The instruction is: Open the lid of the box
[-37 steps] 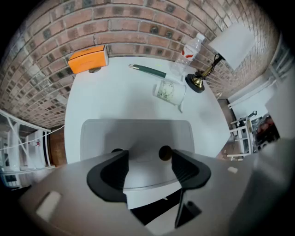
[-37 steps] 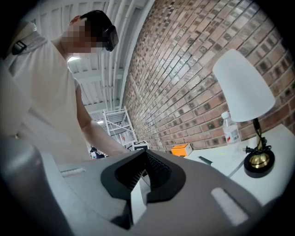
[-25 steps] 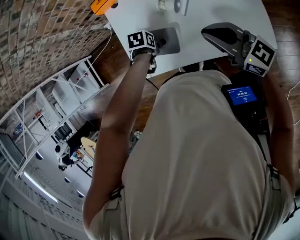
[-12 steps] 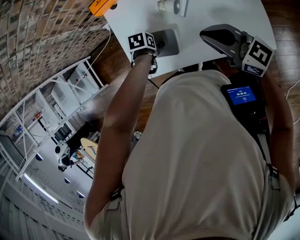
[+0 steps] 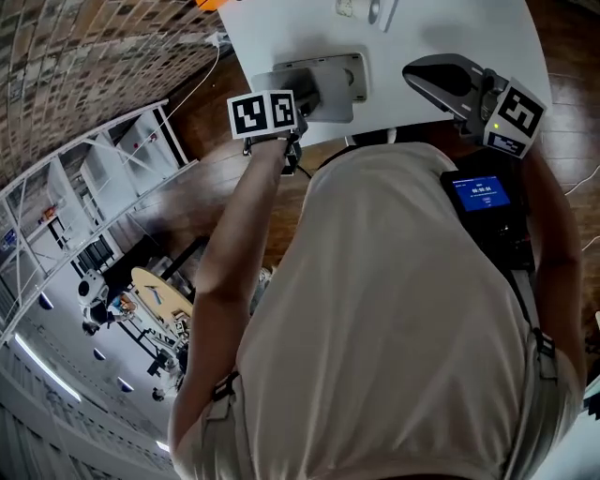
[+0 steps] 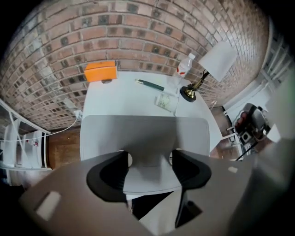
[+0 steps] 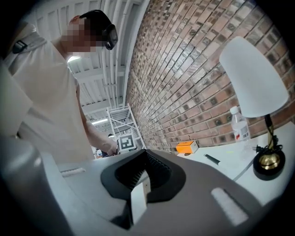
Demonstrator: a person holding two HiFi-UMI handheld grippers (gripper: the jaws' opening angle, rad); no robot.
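Left tongs (image 6: 148, 160) clamp front lip of lid (image 6: 145, 131), jaws wide; lid tilted up off box (image 5: 349, 75) at near edge of table (image 5: 450, 28), grip suited to hinging it open. Right tongs (image 7: 143, 171) closed, empty, held clear.

No legible text or numbers

I seem to be working in a converted industrial hall used as a lab or studio. A bare brick wall (image 6: 138, 27) runs behind a white table (image 6: 124, 99), and white metal racking (image 5: 94, 187) stands on a wooden plank floor (image 6: 62, 147). Strip lights (image 7: 99, 122) hang beneath a high ribbed ceiling (image 7: 115, 27). A desk lamp (image 7: 256, 83) and a water bottle (image 7: 238, 129) stand on the table.
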